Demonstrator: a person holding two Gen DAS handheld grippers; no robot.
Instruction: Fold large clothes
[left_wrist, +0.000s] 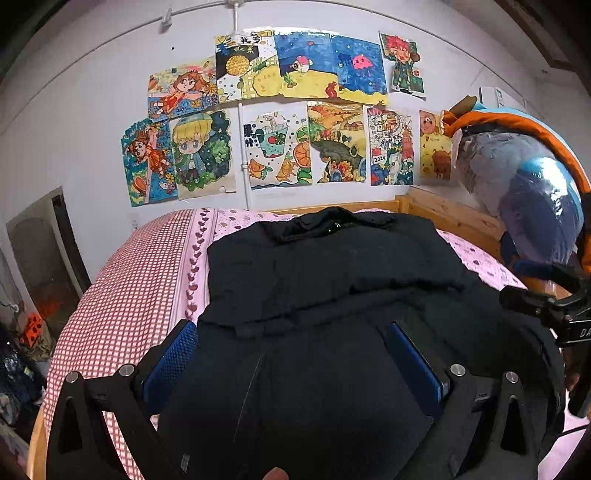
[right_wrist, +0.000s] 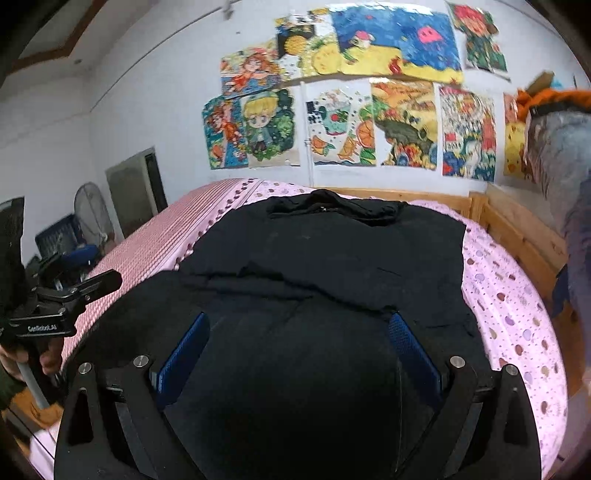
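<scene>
A large black garment (left_wrist: 332, 266) lies spread on the bed, collar toward the far wall, with a fold edge running across its middle. It also shows in the right wrist view (right_wrist: 325, 251). My left gripper (left_wrist: 291, 339) is open, its blue-padded fingers (left_wrist: 173, 358) wide apart over the near part of the garment, holding nothing. My right gripper (right_wrist: 299, 332) is open too, fingers (right_wrist: 410, 347) spread above the near part of the cloth. Each gripper appears at the edge of the other's view, the right gripper (left_wrist: 554, 310) and the left gripper (right_wrist: 55, 306).
The bed has a pink patterned sheet (left_wrist: 122, 280) and a wooden frame (right_wrist: 517, 229). Drawings (left_wrist: 280, 122) cover the white wall. A bagged bundle of bedding (left_wrist: 524, 199) stands at the right. A fan and crates (right_wrist: 77, 229) sit on the floor at the left.
</scene>
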